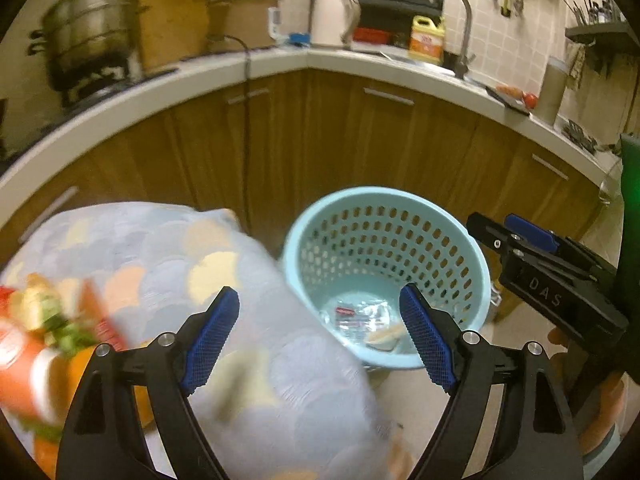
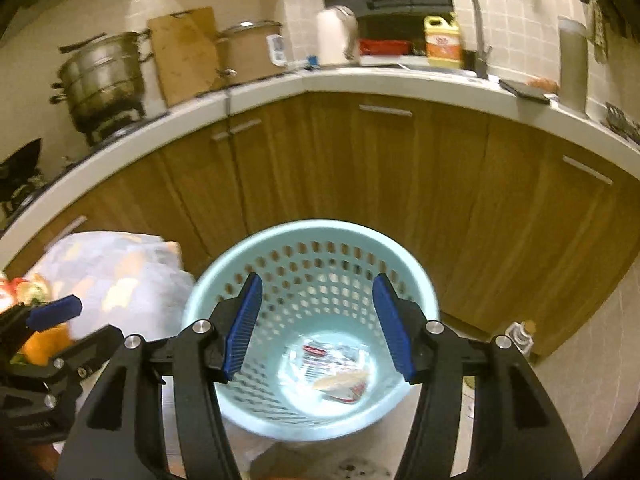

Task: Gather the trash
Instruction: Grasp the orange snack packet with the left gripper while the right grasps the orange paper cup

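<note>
The pale blue basket [image 2: 312, 320] stands on the floor before the wooden cabinets under the counter [image 2: 280, 84]. Only the left view shows snack packets [image 1: 36, 344] on the patterned cloth [image 1: 168, 272] beside the basket. Wrappers [image 2: 336, 368] lie inside it. Left gripper [image 1: 324, 336] and right gripper [image 2: 318, 320] jaws stand apart, empty.

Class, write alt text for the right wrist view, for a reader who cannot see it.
An open right gripper, holding nothing, points down into a pale blue perforated bin with wrappers at its bottom. Wooden cabinets under a white counter stand behind the bin, and a patterned cloth lies to its left.
</note>
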`<state>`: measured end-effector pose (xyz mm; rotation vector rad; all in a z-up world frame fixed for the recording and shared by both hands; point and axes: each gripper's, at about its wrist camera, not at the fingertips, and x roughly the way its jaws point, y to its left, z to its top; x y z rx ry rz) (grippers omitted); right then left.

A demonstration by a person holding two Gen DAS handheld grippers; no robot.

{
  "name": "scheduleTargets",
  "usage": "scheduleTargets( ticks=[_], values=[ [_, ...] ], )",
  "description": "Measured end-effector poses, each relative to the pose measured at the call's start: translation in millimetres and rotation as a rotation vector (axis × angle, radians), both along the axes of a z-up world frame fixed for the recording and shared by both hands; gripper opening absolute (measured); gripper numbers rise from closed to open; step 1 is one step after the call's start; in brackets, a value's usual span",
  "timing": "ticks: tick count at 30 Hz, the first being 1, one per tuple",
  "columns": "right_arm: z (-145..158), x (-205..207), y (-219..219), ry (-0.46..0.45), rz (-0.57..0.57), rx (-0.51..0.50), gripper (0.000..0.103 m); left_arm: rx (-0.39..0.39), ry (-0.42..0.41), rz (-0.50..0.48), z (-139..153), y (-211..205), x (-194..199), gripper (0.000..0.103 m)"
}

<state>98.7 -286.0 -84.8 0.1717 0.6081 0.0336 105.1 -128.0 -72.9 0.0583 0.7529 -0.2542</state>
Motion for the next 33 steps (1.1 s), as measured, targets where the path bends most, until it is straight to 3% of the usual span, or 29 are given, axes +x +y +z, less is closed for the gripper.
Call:
scheduleTargets(
  ticks=[5, 12, 17, 22, 29, 31, 33],
  values=[
    [3.8, -12.7, 45.7, 0.0, 0.111, 0.019, 0.054, 0.032, -0.06, 0.142, 13.9, 37.5, -42.2, 0.08],
    [-7.7, -32.5, 124.2, 0.025, 0.286, 0.017, 0.054, 0.089, -0.118, 0.434, 18.7, 110.7, -110.6, 0.082],
    [-14.1, -46.9, 173.9, 0.032, 0.373, -0.01, 0.054, 0.074, -0.087, 0.581, 13.5, 168.8, -134.5, 0.085],
    [-23.2, -54.9, 199.5, 0.039, 0.404, -0.067, 0.054, 0.005, 0.004, 0.531, -0.5, 199.6, -128.2, 0.092],
    [-27.7, -49.8, 194.8, 0.072, 0.425, -0.037, 0.058, 0.039, 0.103, 0.467, -20.9, 207.0, -99.0, 0.091],
    [-27.4, -48.2, 195.5, 0.074, 0.432, -0.04, 0.06, 0.043, 0.119, 0.462, -25.2, 209.8, -93.1, 0.083],
    [-24.5, -48.3, 198.0, 0.065, 0.445, -0.054, 0.062, 0.013, 0.129, 0.449, -27.2, 212.3, -94.0, 0.062]
  ],
)
